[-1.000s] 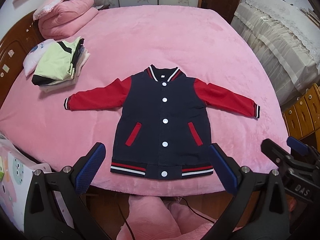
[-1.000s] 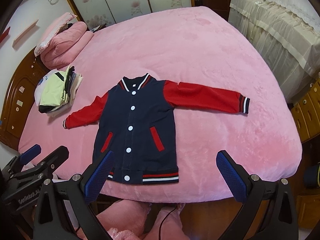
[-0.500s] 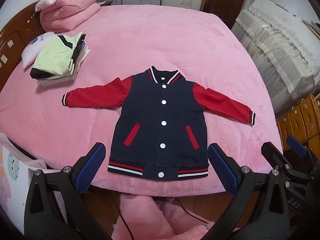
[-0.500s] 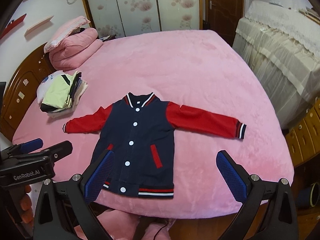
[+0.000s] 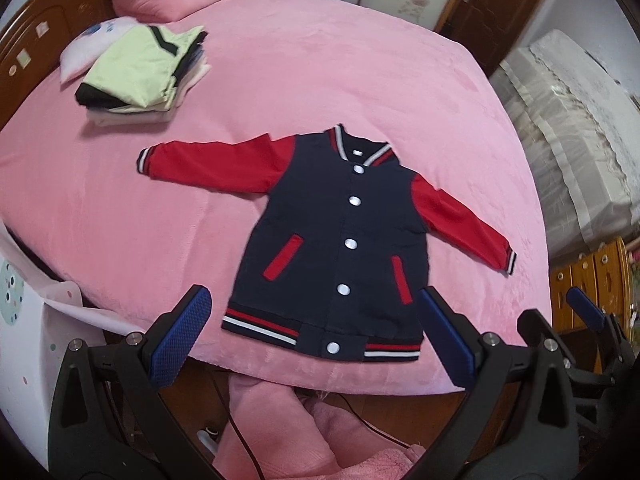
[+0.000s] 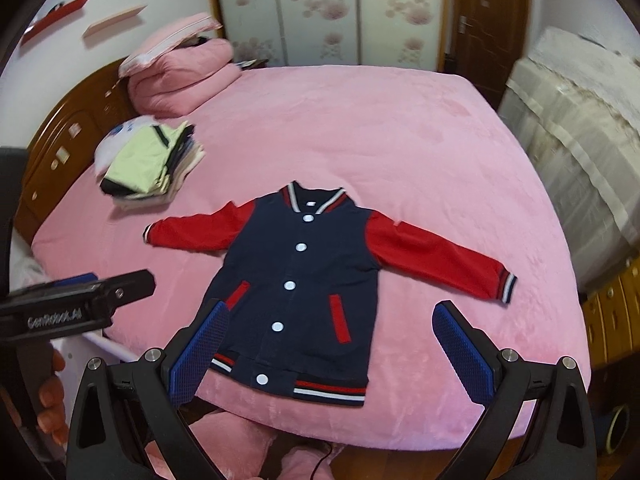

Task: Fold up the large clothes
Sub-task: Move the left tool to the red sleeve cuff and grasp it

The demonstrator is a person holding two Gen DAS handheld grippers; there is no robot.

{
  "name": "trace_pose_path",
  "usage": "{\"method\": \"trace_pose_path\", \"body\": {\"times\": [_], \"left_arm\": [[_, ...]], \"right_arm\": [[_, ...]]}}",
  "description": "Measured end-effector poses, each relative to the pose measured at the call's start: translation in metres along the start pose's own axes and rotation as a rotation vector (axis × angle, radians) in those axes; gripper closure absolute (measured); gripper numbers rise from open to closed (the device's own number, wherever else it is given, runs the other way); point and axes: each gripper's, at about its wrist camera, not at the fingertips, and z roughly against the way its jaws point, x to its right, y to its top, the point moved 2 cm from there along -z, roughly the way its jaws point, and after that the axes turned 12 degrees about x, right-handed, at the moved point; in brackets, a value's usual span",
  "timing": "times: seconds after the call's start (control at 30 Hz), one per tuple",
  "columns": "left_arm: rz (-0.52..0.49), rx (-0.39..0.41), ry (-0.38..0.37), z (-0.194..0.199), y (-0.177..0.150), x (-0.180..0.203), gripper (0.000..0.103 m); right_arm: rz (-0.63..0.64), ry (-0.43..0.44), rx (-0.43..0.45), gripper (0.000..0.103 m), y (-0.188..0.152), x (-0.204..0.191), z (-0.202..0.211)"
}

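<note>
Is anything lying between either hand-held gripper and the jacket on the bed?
Nothing visible. The jacket lies flat on bare pink bedspread; both hand-held grippers, left and right, hang open over its hem. The folded pile sits well aside.

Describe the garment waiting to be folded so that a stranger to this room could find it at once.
Start at the pink bed; near its front edge a jacket lies flat, sleeves spread. Unlike the folded stack of clothes by the headboard, it is navy with red sleeves and white snaps.

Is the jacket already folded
No, the jacket lies flat and buttoned on the bed with both red sleeves spread out to the sides.
</note>
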Motion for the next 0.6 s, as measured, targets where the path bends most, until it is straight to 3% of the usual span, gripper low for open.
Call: {"method": "trace_pose_path", "body": {"times": [0.13,0.3,0.6], "left_arm": [[0.059,-0.023,0.003,-0.015,0.008,-0.033,0.002],[0.151,-0.070,0.048,-0.050,0.018,-0.088,0.002],[0.261,-0.176,0.158,-0.161,0.034,-0.198,0.002]], "right_arm": [[-0.007,0.001,-0.071,0.000,0.010,-0.018,-0.025],[-0.131,0.011,-0.192,0.000,0.016,-0.041,-0.089],[-0.269,0.014,-0.320,0.000,0.015,-0.108,-0.221]]}}
